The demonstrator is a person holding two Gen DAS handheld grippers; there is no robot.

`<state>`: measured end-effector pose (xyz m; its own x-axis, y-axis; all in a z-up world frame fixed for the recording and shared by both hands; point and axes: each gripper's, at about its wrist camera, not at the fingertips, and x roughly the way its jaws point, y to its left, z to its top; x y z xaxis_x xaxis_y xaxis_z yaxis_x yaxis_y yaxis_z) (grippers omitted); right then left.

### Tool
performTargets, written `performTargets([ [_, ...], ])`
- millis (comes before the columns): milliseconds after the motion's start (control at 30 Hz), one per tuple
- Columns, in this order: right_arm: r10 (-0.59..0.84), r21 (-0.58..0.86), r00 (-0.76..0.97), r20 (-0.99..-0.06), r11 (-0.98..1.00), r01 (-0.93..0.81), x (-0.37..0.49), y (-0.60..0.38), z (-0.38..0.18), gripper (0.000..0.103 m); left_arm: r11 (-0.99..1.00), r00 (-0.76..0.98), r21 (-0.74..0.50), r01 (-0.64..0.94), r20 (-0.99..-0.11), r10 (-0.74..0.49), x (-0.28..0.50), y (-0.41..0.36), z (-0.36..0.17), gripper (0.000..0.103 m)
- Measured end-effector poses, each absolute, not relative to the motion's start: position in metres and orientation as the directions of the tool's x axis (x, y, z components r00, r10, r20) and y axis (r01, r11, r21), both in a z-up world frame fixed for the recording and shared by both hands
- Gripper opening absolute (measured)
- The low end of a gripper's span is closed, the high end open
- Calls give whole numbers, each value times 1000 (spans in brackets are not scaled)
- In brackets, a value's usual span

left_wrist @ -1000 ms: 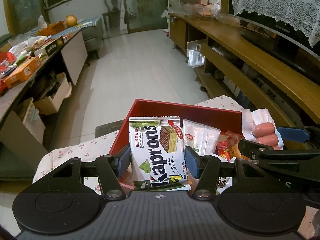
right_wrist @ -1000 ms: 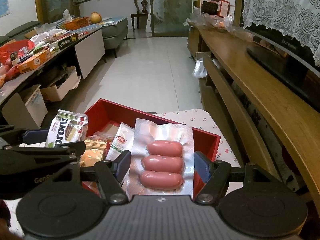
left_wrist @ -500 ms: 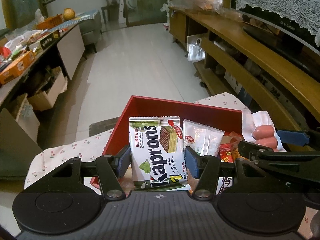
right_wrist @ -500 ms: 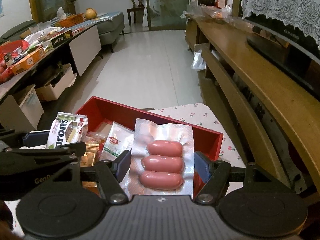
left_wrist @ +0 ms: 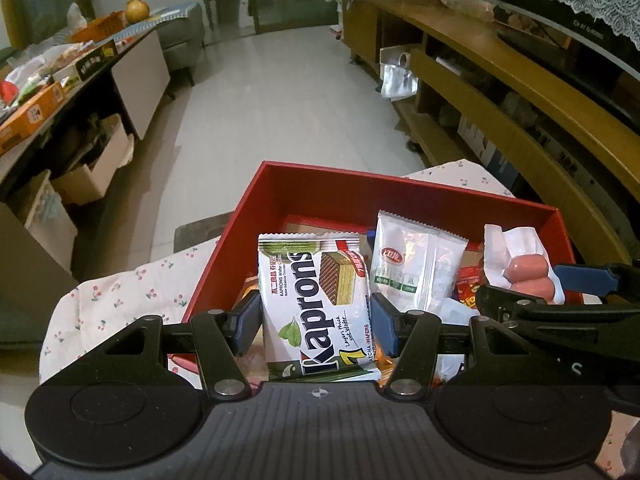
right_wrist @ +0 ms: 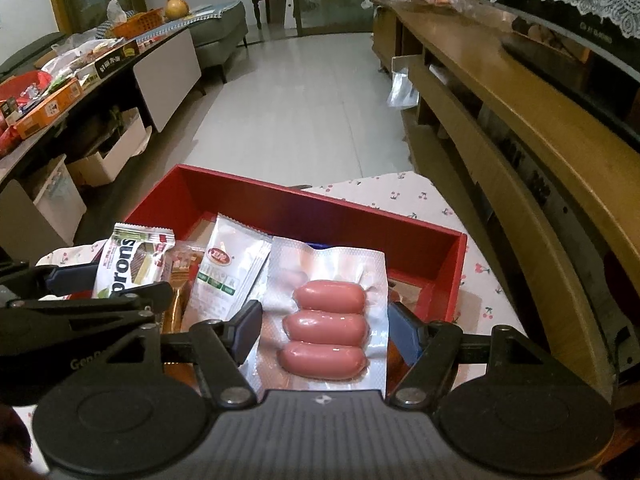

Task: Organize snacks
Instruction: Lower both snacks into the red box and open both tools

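My left gripper (left_wrist: pixel 316 326) is shut on a white and green Kaprons wafer pack (left_wrist: pixel 318 304), held upright over the near left part of a red box (left_wrist: pixel 400 192). My right gripper (right_wrist: pixel 326 330) is shut on a clear vacuum pack of three pink sausages (right_wrist: pixel 326 324), over the box's right half (right_wrist: pixel 320 204). A white sachet with a red logo (left_wrist: pixel 412 268) leans upright inside the box between the two packs. Orange and red packets (left_wrist: pixel 468 292) lie low in the box, partly hidden.
The box sits on a cloth with a cherry print (left_wrist: pixel 120 300). A long wooden shelf unit (right_wrist: pixel 500 92) runs along the right. A cluttered counter (right_wrist: pixel 60 80) with boxes and fruit lines the left. Pale tiled floor (left_wrist: pixel 280 92) lies ahead.
Both grippers have sunk toward the red box with their packs still held. The box now looks larger and nearer in both views.
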<state>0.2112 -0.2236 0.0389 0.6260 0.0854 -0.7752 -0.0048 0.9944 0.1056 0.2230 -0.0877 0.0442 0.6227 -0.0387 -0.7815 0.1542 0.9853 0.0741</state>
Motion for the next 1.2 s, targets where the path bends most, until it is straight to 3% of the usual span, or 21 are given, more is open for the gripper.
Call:
performTargets([
  [700, 86, 123, 584, -807, 992, 24, 221, -226, 20, 82, 981, 615, 103, 163, -788, -19, 225, -92, 33, 64],
  [1200, 74, 110, 580, -811, 994, 28, 216, -226, 22, 84, 985, 626, 87, 146, -780, -24, 215, -83, 40, 83],
])
